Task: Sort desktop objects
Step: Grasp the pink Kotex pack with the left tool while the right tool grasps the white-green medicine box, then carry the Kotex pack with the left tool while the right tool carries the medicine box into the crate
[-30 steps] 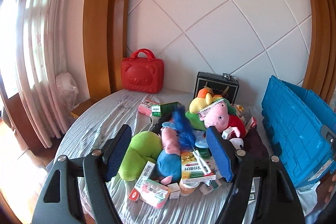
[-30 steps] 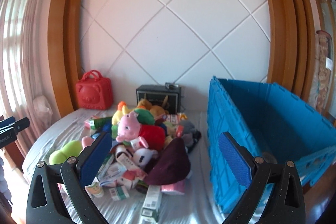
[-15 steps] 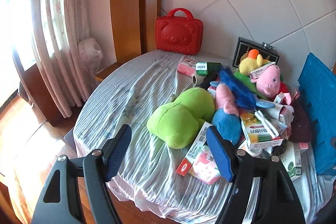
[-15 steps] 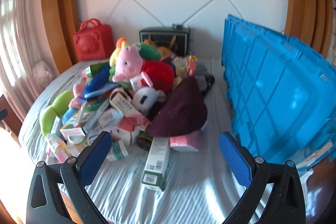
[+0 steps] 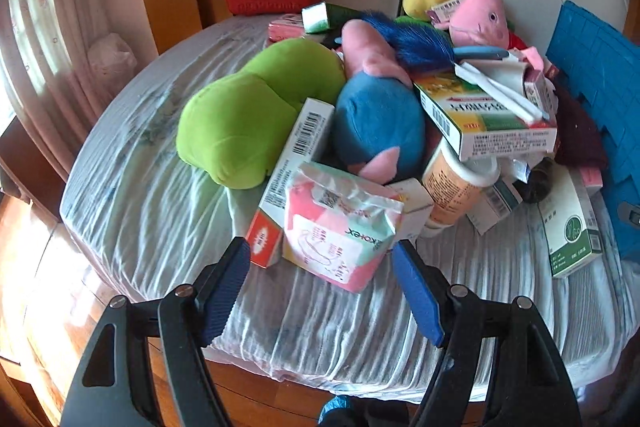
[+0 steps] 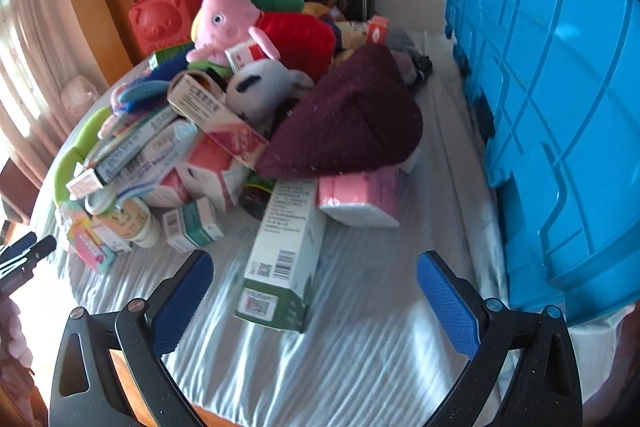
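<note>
Low in the left wrist view, centre of the frame: left gripper [image 5: 322, 269], jaws spread wide and holding nothing, pointed down at the near edge of the heap. Just above the gap between the pads, a pink and mint soft packet [image 5: 340, 227], tilted, its lower corner reaching down between the fingertips but not touched by either pad. Leaning against its left side, a long white box with a barcode [image 5: 298, 171], long axis running from lower left up toward the green plush [image 5: 248, 115]. Probably the nearest pick for this hand: the soft packet, straight ahead and already roughly centred.

Low in the right wrist view: right gripper [image 6: 314, 281], likewise wide open and empty. Between the pads and slightly left of centre, a tall green and white box [image 6: 286, 251] lying flat on the striped cloth [image 6: 360, 347], long axis running away from the camera toward the dark red cushion [image 6: 352, 127]. Jaws thus set across its narrow width, a good line for closing. Along the right edge of that frame, the blue crate [image 6: 552, 107], nearer this hand than the other.
</note>
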{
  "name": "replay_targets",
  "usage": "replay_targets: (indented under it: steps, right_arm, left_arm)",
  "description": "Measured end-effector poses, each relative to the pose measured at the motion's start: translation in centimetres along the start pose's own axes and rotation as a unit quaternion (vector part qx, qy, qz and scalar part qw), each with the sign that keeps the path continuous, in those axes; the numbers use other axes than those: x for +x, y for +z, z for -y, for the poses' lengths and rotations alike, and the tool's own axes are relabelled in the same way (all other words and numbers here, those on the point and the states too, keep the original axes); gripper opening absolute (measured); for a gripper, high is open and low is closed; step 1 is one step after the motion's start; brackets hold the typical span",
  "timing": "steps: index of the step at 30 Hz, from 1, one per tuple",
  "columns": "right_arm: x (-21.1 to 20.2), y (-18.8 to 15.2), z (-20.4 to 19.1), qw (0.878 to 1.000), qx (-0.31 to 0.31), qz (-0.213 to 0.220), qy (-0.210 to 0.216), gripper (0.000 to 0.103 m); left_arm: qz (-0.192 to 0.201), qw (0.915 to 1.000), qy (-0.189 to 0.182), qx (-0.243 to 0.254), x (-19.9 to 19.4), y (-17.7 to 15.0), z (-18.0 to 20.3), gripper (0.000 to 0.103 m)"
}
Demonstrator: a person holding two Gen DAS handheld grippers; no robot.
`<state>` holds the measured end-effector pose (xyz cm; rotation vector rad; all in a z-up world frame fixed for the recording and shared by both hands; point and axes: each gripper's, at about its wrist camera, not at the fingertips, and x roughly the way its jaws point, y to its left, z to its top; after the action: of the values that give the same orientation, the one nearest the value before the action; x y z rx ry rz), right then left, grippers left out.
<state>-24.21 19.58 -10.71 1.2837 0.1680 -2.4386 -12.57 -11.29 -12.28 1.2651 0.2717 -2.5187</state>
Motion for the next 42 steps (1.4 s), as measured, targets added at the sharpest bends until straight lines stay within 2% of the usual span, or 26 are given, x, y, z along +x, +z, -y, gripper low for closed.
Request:
replay_targets:
  steps: [5, 8, 10, 13, 16, 20, 21, 22, 23, 27, 29, 31, 34, 42]
  right_arm:
    - [0.9, -1.0, 0.4, 1.000, 0.021, -0.022, 0.005, 0.103]
    - [1.3, -1.5, 0.3, 0.999, 0.046, -0.027, 0.000, 0.103]
    - [1.9, -1.7, 0.2, 0.997, 0.066, -0.036, 0.006, 0.103]
    - [3.0, -1.9, -0.2, 0.996, 0.081, -0.042, -0.009, 0.103]
    - [3.9, -1.9, -0.4, 0.994, 0.096, -0.051, -0.002, 0.103]
    - [4.3, -1.6, -1.5, 0.995, 0.083, -0.054, -0.020, 0.101]
    - [4.3, -1.6, -1.7, 0.995, 0.081, -0.054, -0.025, 0.091]
    - [4.4, -1.6, -1.8, 0.995, 0.081, -0.055, -0.029, 0.076]
    - [4.5, -1.7, -1.9, 0.995, 0.081, -0.058, -0.033, 0.071]
    - [5.4, -1.9, -1.9, 0.994, 0.077, -0.065, -0.043, 0.070]
    - [5.6, -1.9, -1.9, 0.994, 0.077, -0.068, -0.043, 0.064]
    - [5.5, -1.9, -2.0, 0.994, 0.074, -0.070, -0.035, 0.035]
    - [4.9, -1.8, -2.5, 0.995, 0.058, -0.064, -0.040, 0.034]
    - [0.5, -2.2, -2.6, 0.998, 0.053, -0.033, -0.020, 0.034]
  left_arm:
    - [-0.010, 0.9994, -0.012, 0.030, 2.6, 0.7, 0.6, 0.073]
    - [-0.030, 0.9982, -0.024, 0.045, 4.7, 1.2, 0.6, 0.073]
    - [-0.014, 0.9977, -0.019, 0.064, 5.0, 1.4, 0.8, 0.074]
    - [-0.002, 0.9964, -0.022, 0.082, 5.2, 1.8, 1.0, 0.073]
    - [0.000, 0.9945, -0.027, 0.102, 5.0, 1.8, 1.1, 0.064]
    - [-0.004, 0.9950, -0.037, 0.092, 5.0, 1.6, 0.7, 0.062]
    - [-0.004, 0.9951, -0.040, 0.090, 4.9, 1.5, 0.6, 0.061]
    - [-0.002, 0.9953, -0.042, 0.087, 4.9, 1.5, 0.4, 0.061]
    - [-0.002, 0.9954, -0.044, 0.084, 5.0, 1.5, 0.3, 0.061]
    - [-0.005, 0.9958, -0.046, 0.079, 5.1, 1.9, 0.2, 0.061]
    - [-0.003, 0.9959, -0.045, 0.078, 4.9, 1.9, 0.2, 0.060]
    - [0.001, 0.9961, -0.040, 0.078, 4.2, 2.1, 0.3, 0.060]
    - [0.021, 0.9966, -0.035, 0.071, 2.4, 2.4, 0.1, 0.060]
    - [0.080, 0.9949, -0.026, 0.055, -2.9, 3.8, -0.7, 0.060]
